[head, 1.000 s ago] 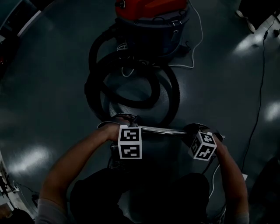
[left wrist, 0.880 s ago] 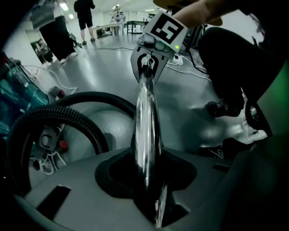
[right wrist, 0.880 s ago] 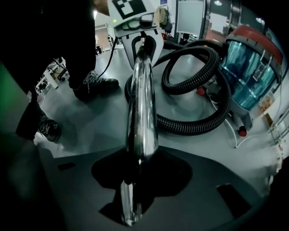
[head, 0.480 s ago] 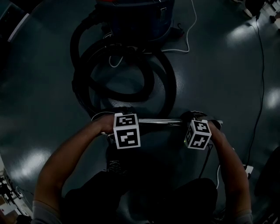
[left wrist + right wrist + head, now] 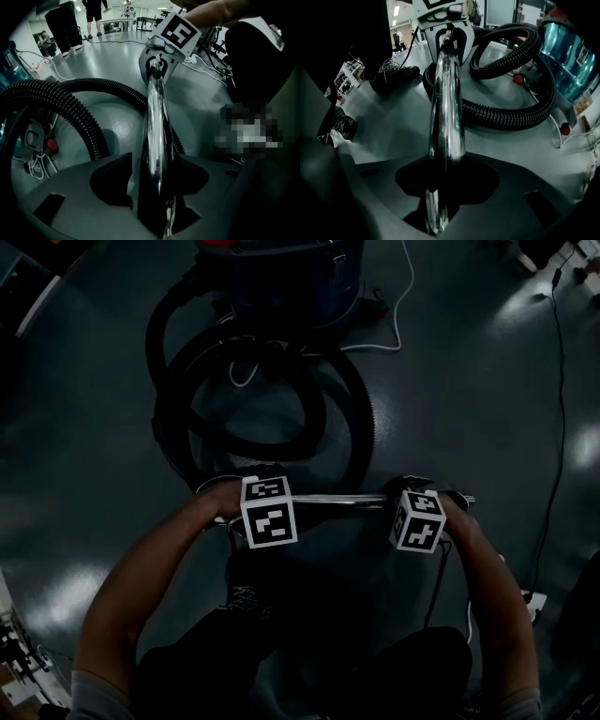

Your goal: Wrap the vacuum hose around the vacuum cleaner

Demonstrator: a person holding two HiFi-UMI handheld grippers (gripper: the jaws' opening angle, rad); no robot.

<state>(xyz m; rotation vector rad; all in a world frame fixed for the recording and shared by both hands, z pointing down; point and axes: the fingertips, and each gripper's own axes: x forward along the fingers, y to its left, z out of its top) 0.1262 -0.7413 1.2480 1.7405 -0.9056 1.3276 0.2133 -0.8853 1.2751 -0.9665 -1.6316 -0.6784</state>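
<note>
Down by the person's knees, a chrome wand [image 5: 342, 502] lies level across the head view, low over the grey floor [image 5: 469, 409], with a hand-held gripper at each end pointing steeply down. The left hand-held gripper [image 5: 157, 206] has just been opening its jaws. The wand runs between them, with dark gaps on either side, so the pads look clear of the metal. The right hand-held gripper [image 5: 440, 206] has its jaws pinching the wand at the other end, and the tube runs straight out from between them toward the left gripper's marker cube.

A laced shoe [image 5: 391, 72] stands on the floor just beside the wand, seen in the right gripper view.

Just beyond the wand, the black ribbed vacuum hose [image 5: 347, 409] lies on the floor in large loose overlapping loops, not wound on anything. Past the loops stands the vacuum cleaner [image 5: 291, 277], a dark drum at the top edge of the head view, with one hose loop curving up to its left side. A white cable [image 5: 398, 324] trails from its right side, and a thin black cable [image 5: 560, 427] runs down the floor further right.

Far off in the left gripper view, people [image 5: 65, 23] stand in a lit room.
</note>
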